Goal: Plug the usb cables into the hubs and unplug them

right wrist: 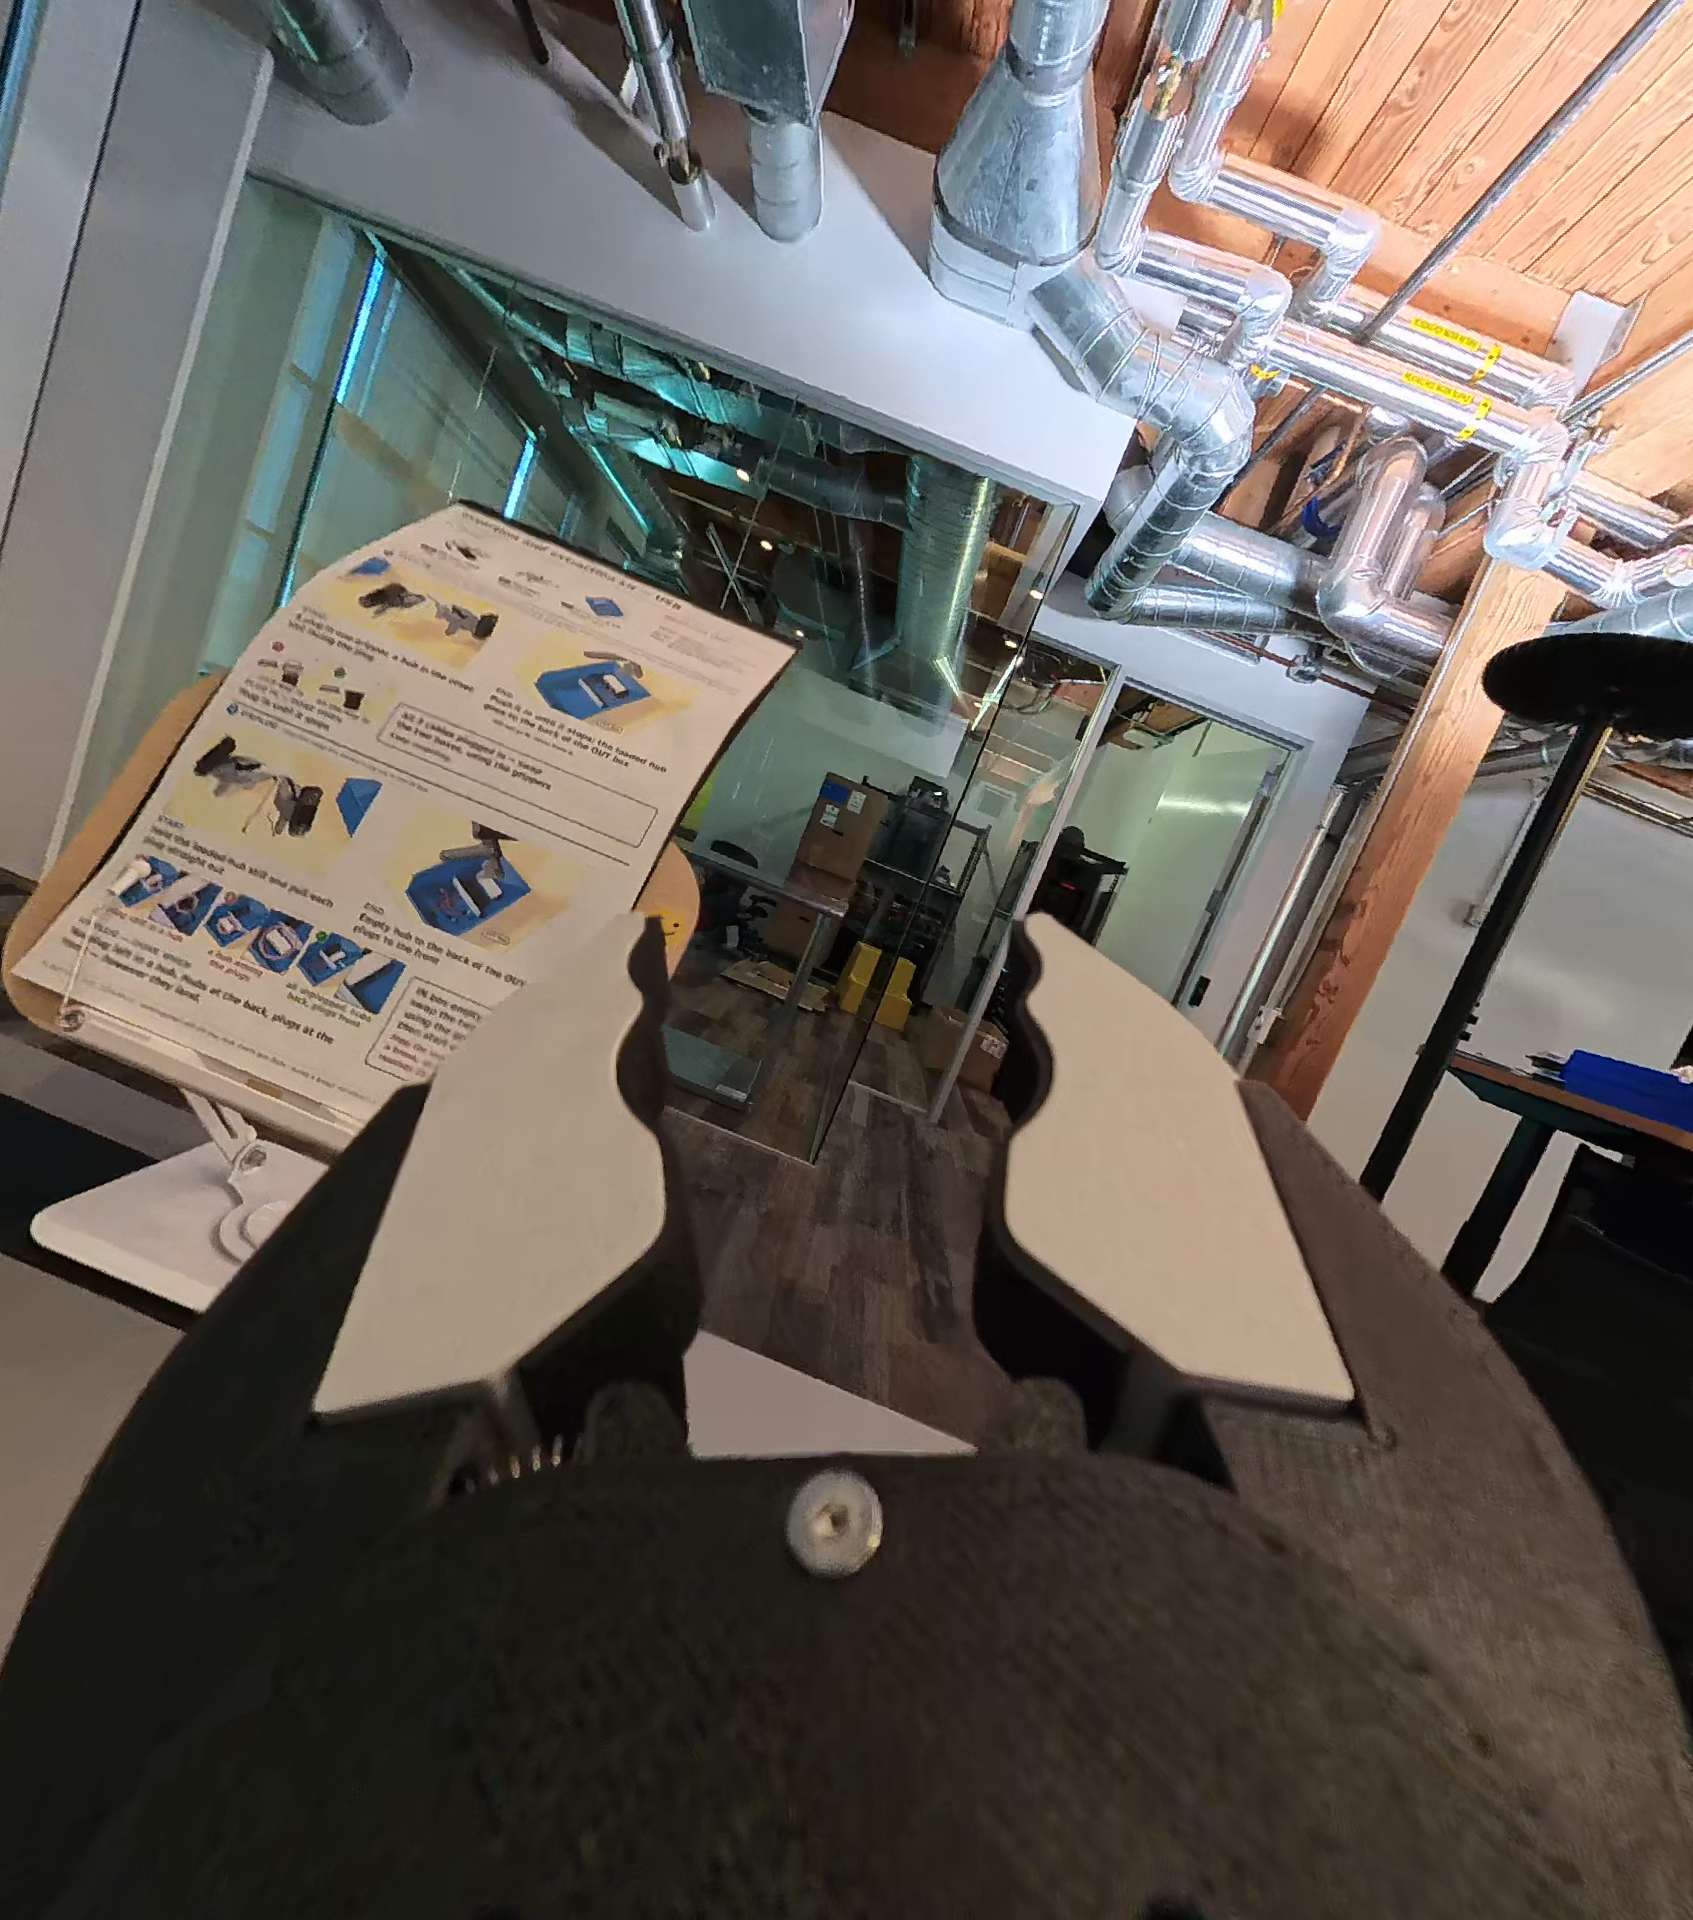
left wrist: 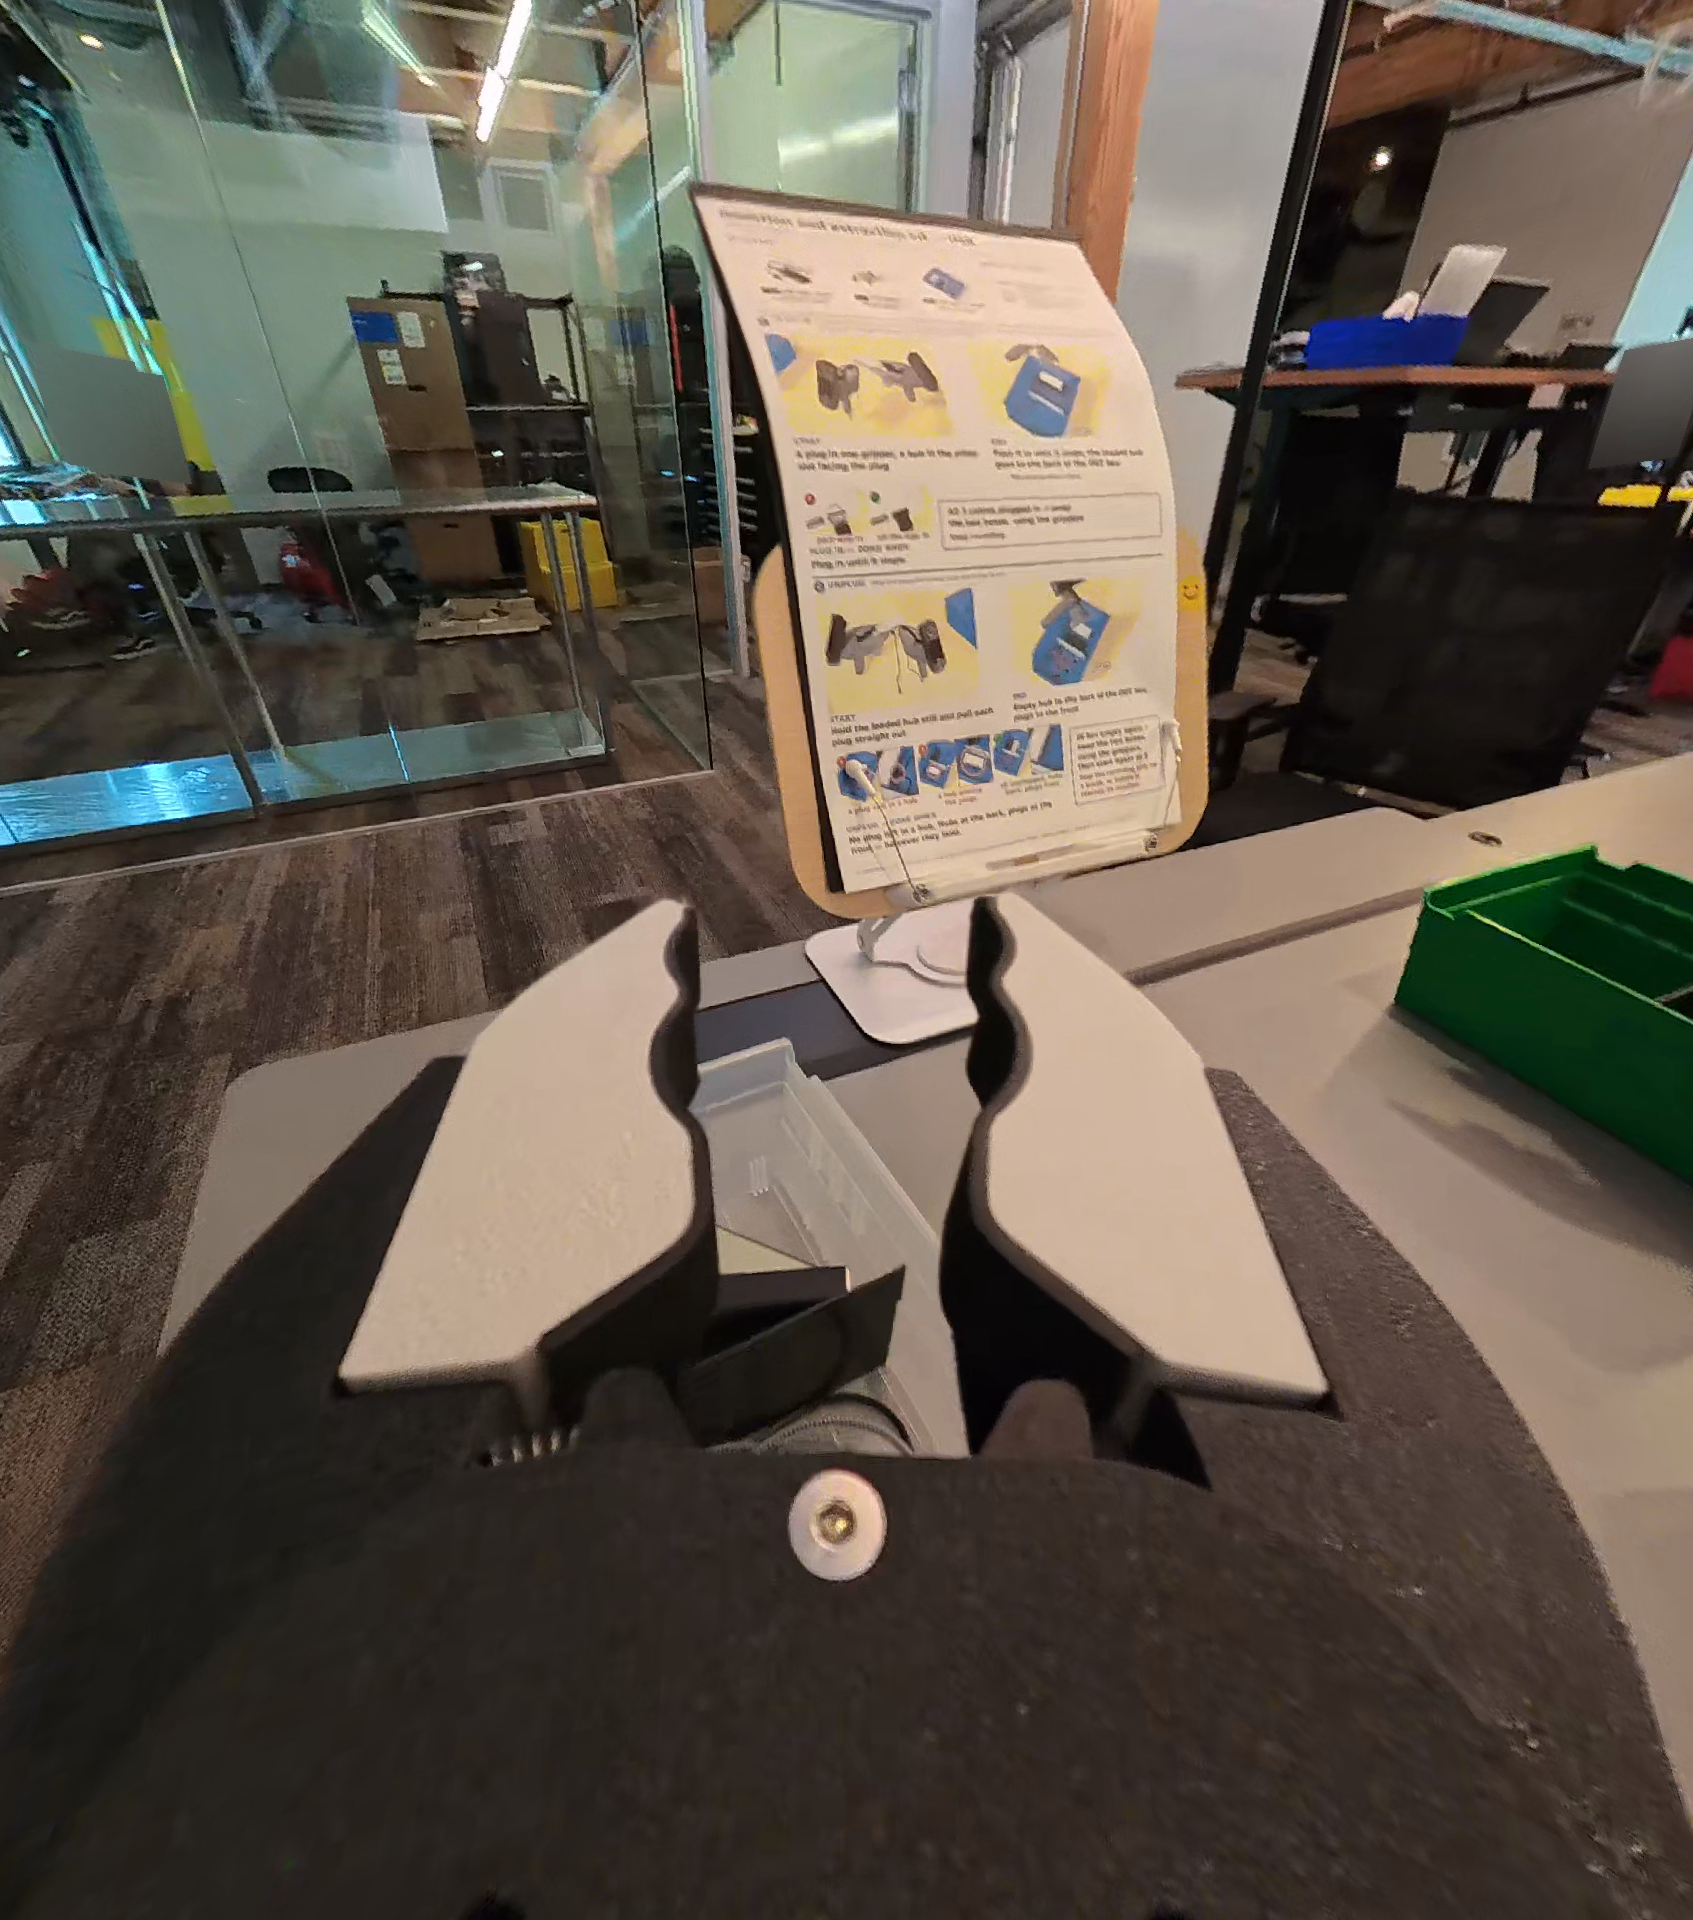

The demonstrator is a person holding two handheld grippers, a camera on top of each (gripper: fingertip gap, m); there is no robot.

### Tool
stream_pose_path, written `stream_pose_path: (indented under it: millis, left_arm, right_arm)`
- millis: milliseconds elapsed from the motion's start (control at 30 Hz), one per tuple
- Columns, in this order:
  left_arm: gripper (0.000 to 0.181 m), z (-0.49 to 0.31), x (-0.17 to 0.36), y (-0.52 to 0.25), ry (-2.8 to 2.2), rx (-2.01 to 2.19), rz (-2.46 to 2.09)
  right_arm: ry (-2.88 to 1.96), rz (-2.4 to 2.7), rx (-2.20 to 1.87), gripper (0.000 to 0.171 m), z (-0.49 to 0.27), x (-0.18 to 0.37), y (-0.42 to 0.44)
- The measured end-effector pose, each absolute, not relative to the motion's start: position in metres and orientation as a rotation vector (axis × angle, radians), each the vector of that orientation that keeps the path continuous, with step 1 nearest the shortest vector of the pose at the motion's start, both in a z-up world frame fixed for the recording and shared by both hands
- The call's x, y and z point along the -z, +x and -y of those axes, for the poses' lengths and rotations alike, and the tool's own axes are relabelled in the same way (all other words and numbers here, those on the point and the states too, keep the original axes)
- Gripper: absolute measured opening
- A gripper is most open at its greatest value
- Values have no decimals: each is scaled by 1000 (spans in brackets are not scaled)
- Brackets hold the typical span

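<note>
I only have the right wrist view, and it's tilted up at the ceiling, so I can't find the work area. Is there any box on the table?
Observer: Yes. The left wrist view shows a green box with dividers on the grey table, to the right of the instruction stand.
Operator: Anything near the left hand-held gripper?
Observer: A clear plastic container lies just below its open fingers. Nothing is gripped.
Operator: Any hubs or cables?
Observer: None that I can make out. The green box holds only a thin dark piece I can't identify.
</note>
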State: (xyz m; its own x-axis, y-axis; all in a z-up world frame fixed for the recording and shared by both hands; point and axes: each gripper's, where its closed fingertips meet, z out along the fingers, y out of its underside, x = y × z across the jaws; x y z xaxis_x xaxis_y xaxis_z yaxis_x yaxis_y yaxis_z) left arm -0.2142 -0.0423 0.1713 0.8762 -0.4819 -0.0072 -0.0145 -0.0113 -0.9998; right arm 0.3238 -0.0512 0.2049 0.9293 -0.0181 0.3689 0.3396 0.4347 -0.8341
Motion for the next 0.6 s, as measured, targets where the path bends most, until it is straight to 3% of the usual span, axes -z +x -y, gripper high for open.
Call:
stream_pose_path:
  millis: [300,600]
  left_arm:
    - [47,40,-156,-189,-1638,344,-576]
    - [48,-33,-48,-197,-1891,162,-1132]
  right_arm:
    - [-1157,366,192,63,47,-199,325]
    - [-1201,417,177,62,40,-189,321]
